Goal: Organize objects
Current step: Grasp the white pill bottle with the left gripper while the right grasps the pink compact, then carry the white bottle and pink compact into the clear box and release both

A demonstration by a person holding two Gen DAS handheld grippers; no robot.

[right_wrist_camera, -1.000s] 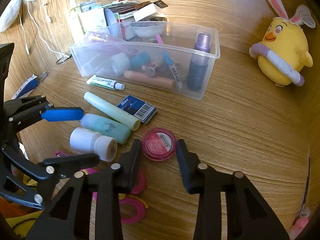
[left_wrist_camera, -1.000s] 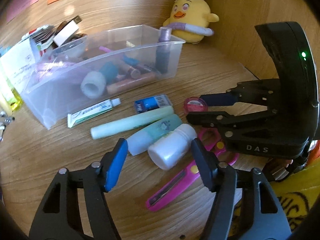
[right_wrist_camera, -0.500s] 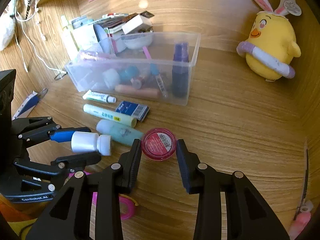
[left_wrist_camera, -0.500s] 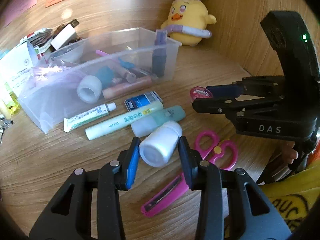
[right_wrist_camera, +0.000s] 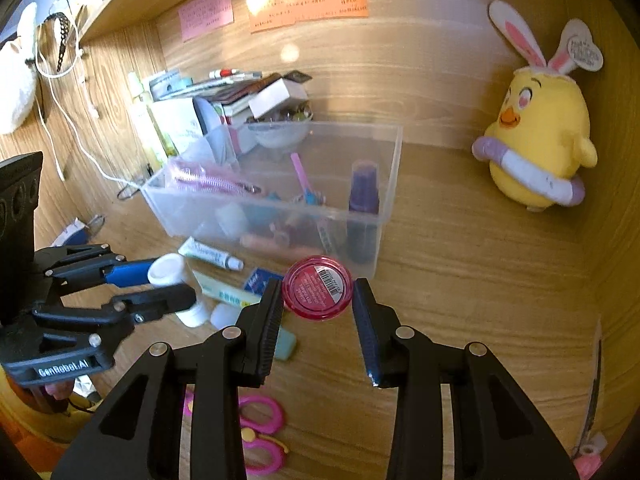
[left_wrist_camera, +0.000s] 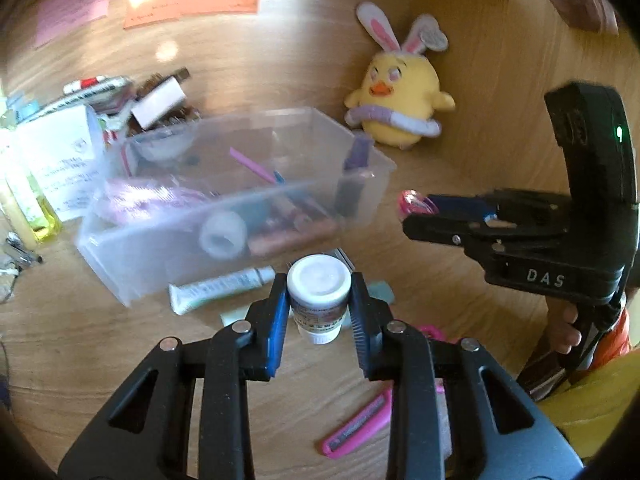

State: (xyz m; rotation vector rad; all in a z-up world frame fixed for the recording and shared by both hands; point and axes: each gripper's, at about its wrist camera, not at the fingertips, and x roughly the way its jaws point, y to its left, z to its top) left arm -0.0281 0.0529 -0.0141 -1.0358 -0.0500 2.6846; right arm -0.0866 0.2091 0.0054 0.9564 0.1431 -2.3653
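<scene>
Both items now lifting off the counter [right_wrist_camera: 460, 280]: left claw [left_wrist_camera: 319, 312] gripping white bottle [left_wrist_camera: 319, 300], right claw [right_wrist_camera: 318, 300] gripping pink jar [right_wrist_camera: 317, 287]; heading, likely, for the bin [right_wrist_camera: 384, 208].

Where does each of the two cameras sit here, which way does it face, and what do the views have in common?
Left wrist: sits on the left gripper, facing forward along its fingers at the white bottle they clamp and the clear bin beyond; the right gripper and a hand show at right.
Right wrist: sits on the right gripper, facing the pink jar it holds; the left gripper shows at left.
Shared: bin, chick plush, toothpaste tube, bottle, jar.
</scene>
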